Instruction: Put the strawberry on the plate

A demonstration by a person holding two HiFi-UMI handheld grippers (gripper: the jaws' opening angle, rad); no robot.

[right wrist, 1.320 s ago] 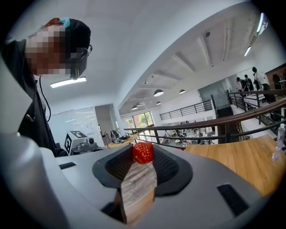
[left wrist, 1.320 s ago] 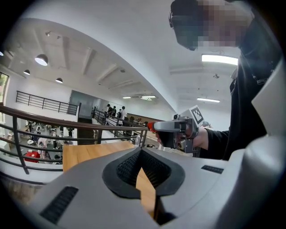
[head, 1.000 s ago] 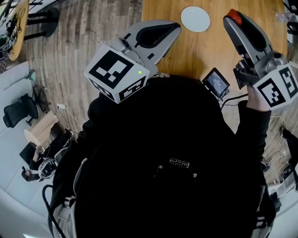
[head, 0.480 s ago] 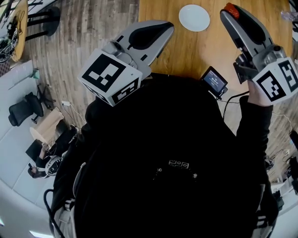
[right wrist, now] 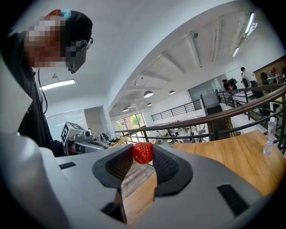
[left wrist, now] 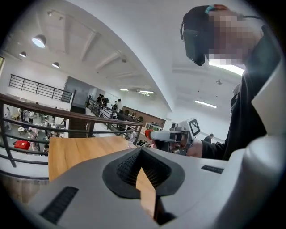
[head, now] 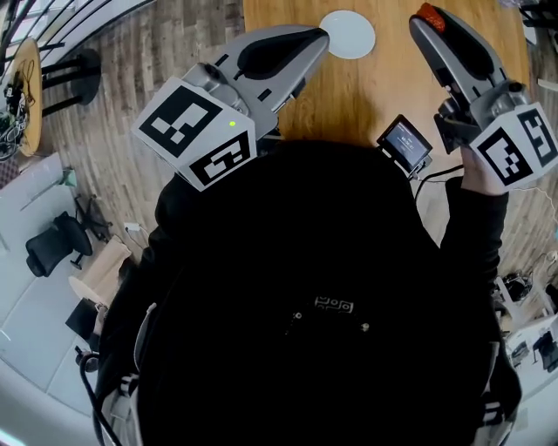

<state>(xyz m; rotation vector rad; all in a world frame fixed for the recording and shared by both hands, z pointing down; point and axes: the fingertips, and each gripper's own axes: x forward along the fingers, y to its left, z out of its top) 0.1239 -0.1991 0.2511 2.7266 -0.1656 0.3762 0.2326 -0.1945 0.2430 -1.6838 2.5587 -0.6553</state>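
The small red strawberry [head: 426, 12] sits pinched at the tips of the grey right gripper [right wrist: 143, 157] over the light wooden table [head: 366, 96] — the round white plate [head: 347, 35] lies to its left, just beside the empty, pressed-together left gripper [head: 316, 42].

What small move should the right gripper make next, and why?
Probably carry the right gripper sideways toward the plate, which lies to its left in the head view, without opening it. The strawberry is pinched at the gripper's tips, but it hangs over bare table beside the plate, not above it.
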